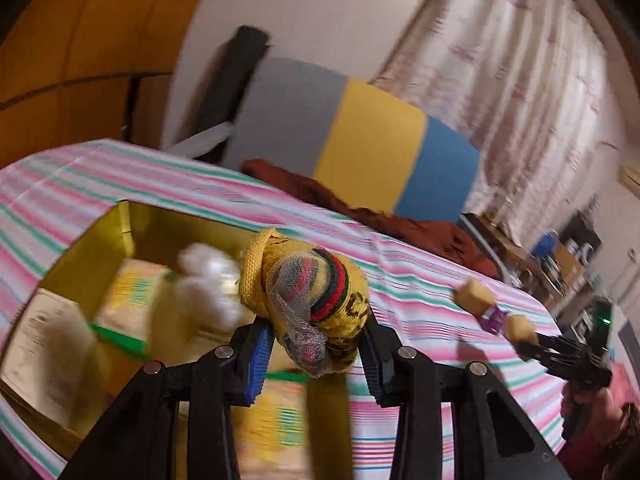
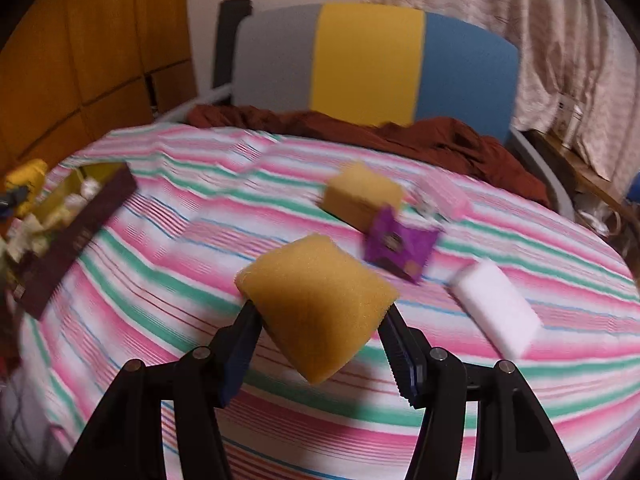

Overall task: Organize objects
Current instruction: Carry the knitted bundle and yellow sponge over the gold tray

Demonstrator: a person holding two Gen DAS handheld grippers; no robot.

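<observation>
A yellow knitted bundle wrapped in plastic netting (image 1: 316, 304) is gripped by the left gripper (image 1: 316, 354) over the open yellow-lined box (image 1: 92, 240), probably to be dropped in, while a squashy yellow foam sponge (image 2: 316, 308) is clamped by the right gripper (image 2: 320, 344) above the striped bedsheet (image 2: 160, 240)

Warm indoor light was dim; motion blur smeared the yellow-lined open box (image 1: 100, 248) at nine o'clock; fisheye edges darkened.

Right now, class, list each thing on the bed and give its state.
Left gripper: shut on yellow sock bundle, above the box.
Right gripper: shut on yellow sponge.
Box: open, partly filled.
Second sponge: lying loose.
Purple packet: lying loose.
White block: lying loose.
</observation>
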